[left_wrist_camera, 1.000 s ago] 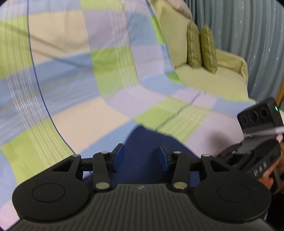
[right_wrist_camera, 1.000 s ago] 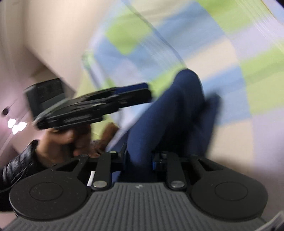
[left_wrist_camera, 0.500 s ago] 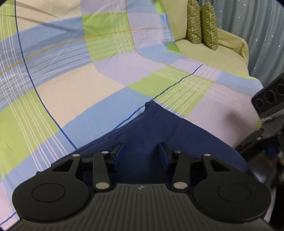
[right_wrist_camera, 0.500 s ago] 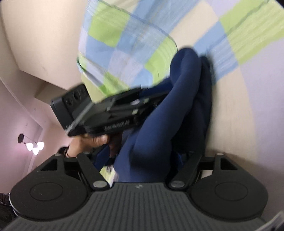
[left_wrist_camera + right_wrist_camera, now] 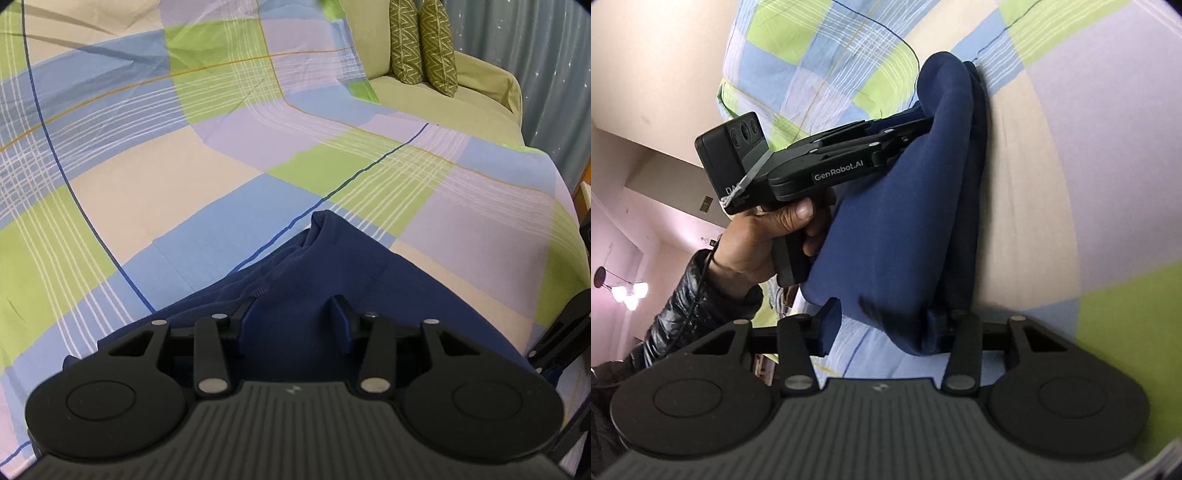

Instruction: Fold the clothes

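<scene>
Garment: dark blue garment (image 5: 314, 280) lies folded on the checked bedsheet (image 5: 184, 192), stitched hem and a rounded fold ahead of the left fingers; in the right wrist view the same cloth (image 5: 897, 206) runs as a long thick roll from the right fingers forward.
Left gripper: left gripper (image 5: 293, 319) sits low over the garment, fingers parted, blue pads standing either side of a flat stretch of cloth. Pads do not visibly pinch it; released.
Left gripper, from the other side: seen in the right wrist view (image 5: 905, 129), its tips reach the far upper part of the roll; whether they touch cloth there cannot be told.
Left hand: hand (image 5: 764, 236) wraps the grip, black puffy sleeve (image 5: 687, 314) behind it.
Right gripper: right gripper (image 5: 882, 325) has the near end of the roll between its fingers. Jaws have just been closing. Right-side finger is buried against the cloth; left-side finger (image 5: 827, 325) stands beside the roll with sheet showing in the gap. Not a full clench; one-sided contact only.
Right gripper, side glimpse: only black linkage (image 5: 561, 332) at the right edge of the left wrist view, just beside the garment.
Beyond the fingers: two green patterned cushions (image 5: 421, 44) on a green-covered seat (image 5: 461, 107), well past the garment; grey curtain (image 5: 546, 74) behind.
</scene>
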Tool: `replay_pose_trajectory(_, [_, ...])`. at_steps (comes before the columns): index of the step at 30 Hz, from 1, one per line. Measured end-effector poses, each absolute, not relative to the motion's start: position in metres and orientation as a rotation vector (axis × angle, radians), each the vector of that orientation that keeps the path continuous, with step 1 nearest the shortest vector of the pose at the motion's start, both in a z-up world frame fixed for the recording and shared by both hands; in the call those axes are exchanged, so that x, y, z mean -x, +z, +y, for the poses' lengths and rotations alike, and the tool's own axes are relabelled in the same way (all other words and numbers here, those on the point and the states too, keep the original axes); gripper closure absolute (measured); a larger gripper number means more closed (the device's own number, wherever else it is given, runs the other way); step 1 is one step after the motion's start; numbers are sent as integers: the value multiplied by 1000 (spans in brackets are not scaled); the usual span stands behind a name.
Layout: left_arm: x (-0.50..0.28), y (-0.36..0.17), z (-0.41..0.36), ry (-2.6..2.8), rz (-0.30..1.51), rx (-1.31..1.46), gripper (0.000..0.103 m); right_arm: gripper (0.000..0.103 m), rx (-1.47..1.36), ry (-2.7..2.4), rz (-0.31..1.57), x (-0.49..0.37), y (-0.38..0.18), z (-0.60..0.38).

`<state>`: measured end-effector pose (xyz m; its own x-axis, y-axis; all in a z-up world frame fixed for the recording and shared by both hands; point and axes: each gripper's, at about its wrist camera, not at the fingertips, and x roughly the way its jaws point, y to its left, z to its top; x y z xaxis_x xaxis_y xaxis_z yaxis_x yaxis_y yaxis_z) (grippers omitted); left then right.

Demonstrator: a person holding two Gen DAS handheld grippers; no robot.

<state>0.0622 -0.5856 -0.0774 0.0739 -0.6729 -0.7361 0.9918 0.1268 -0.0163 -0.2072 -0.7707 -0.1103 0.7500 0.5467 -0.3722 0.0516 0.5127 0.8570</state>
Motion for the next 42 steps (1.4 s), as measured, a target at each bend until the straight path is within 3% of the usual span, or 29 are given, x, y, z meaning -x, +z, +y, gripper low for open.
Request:
replay_pose_trajectory(6, [-68, -64, -569, -1358, 695, -515, 54, 67, -956, 247, 658, 226, -96, -771])
replay_pose_trajectory(8, [-70, -54, -552, -1341, 683, -496, 55, 62, -923, 202, 641, 240, -80, -774])
replay_pose_trajectory(15, [-73, -44, -502, -1301, 649, -448, 55, 62, -537, 22, 487, 238, -24, -768])
replay_pose_trajectory(22, [-111, -78, -475, -1246, 667, -374, 53, 64, -276, 66, 565, 152, -57, -753])
replay_pose_trajectory(33, [-139, -83, -471, -1177, 628, -320, 56, 63, -355, 5, 427, 141, -38, -771])
replay_pose_trajectory(38, [-160, -93, -482, -1161, 671, -280, 52, 66, -137, -28, 568, 102, -60, -756])
replay_pose_trajectory(42, [-176, -95, -490, -1160, 691, -263, 50, 67, -158, -88, 578, 81, -72, -771])
